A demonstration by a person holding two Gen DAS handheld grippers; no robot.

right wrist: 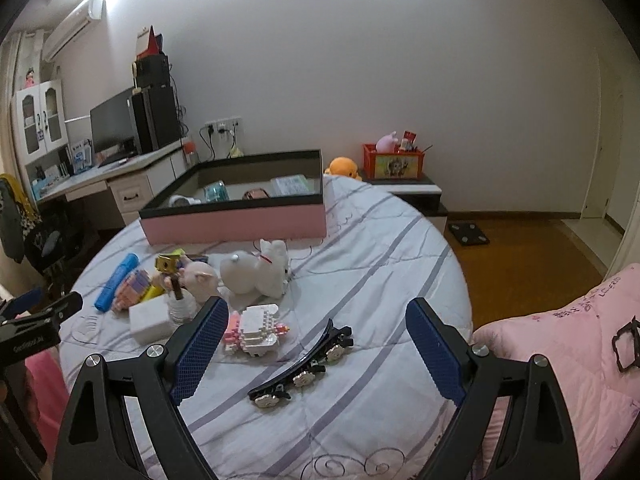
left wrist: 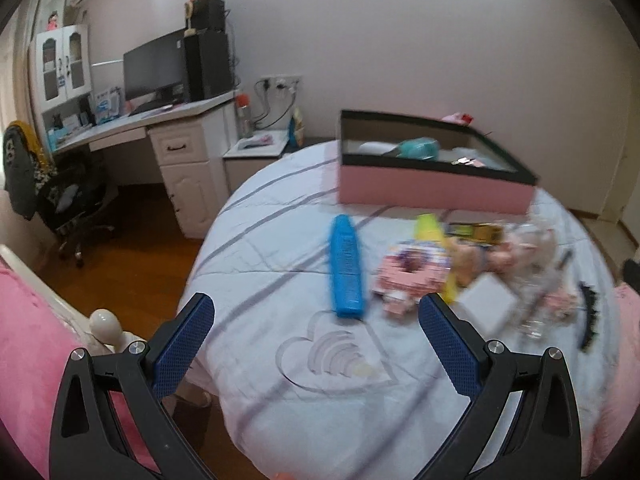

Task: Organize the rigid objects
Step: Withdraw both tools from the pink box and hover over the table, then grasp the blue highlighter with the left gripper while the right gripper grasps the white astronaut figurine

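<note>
A bed covered with a pale lilac quilt [right wrist: 380, 248] striped in grey fills the middle of both views, with a pink blanket [right wrist: 560, 340] lying at its right edge. On the far part of the quilt sits a shallow pink cardboard box with a black rim [right wrist: 236, 224], open at the top, with a teal object and a few other small items inside.

In front of the box the loose things lie in a cluster: a long blue plastic case [left wrist: 347, 266] at the left, a pink brick-built toy [left wrist: 408, 276] just beside it, a yellow object behind that, a white rectangular box [right wrist: 150, 320], a pale pink plush [right wrist: 200, 276] and a white plush dog [right wrist: 260, 268]. Nearer the right wrist camera are a small white and pink brick model [right wrist: 256, 330] and a black hair clip set with silver flowers [right wrist: 304, 364].

The left gripper [left wrist: 316, 336] hangs over the quilt with its blue-padded jaws spread wide and nothing between them. The right gripper [right wrist: 314, 344] is likewise wide apart and holds nothing, with the hair clip lying on the quilt between its fingers in the view.

Beyond the bed stand a white corner desk [left wrist: 180, 120] with a black monitor [left wrist: 154, 66] and speakers, a white cabinet, a dark office chair [left wrist: 68, 200], a plain pale wall, wooden flooring [right wrist: 520, 256], and a low bedside unit bearing a red storage crate [right wrist: 394, 162].
</note>
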